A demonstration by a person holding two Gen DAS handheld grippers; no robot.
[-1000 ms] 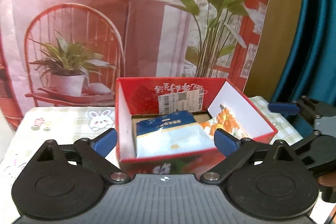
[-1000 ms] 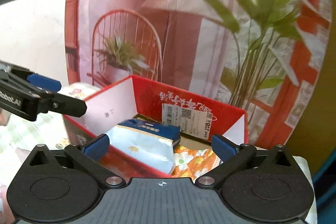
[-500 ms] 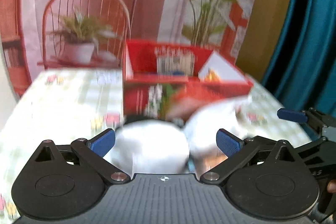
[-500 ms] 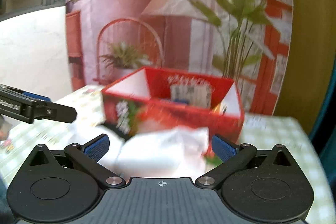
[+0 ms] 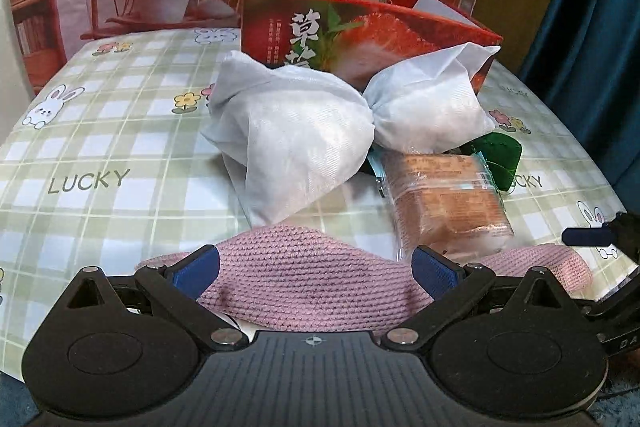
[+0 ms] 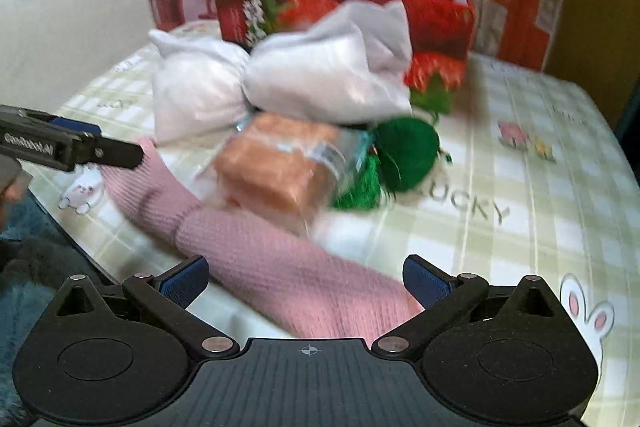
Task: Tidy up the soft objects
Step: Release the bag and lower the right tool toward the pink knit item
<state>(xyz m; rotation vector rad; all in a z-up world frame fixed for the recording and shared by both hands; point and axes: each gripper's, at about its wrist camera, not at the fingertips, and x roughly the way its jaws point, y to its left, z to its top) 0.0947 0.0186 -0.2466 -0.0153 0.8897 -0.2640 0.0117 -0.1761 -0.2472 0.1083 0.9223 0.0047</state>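
Box [image 5: 360,23] interior hidden behind pouches [image 5: 304,131]

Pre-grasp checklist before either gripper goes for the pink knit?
1. Left gripper open, nothing held: ok.
2. Right gripper open, nothing held: ok.
3. Pink knit lies between both grippers' fingers, on the table: ok.
4. Knit free of other items: not ok; the wrapped orange packet sits at its far edge, overlap unclear.
5. Red box reachable: cannot tell; the white bags lie in front of it.
6. Box has room inside: cannot tell, interior hidden.
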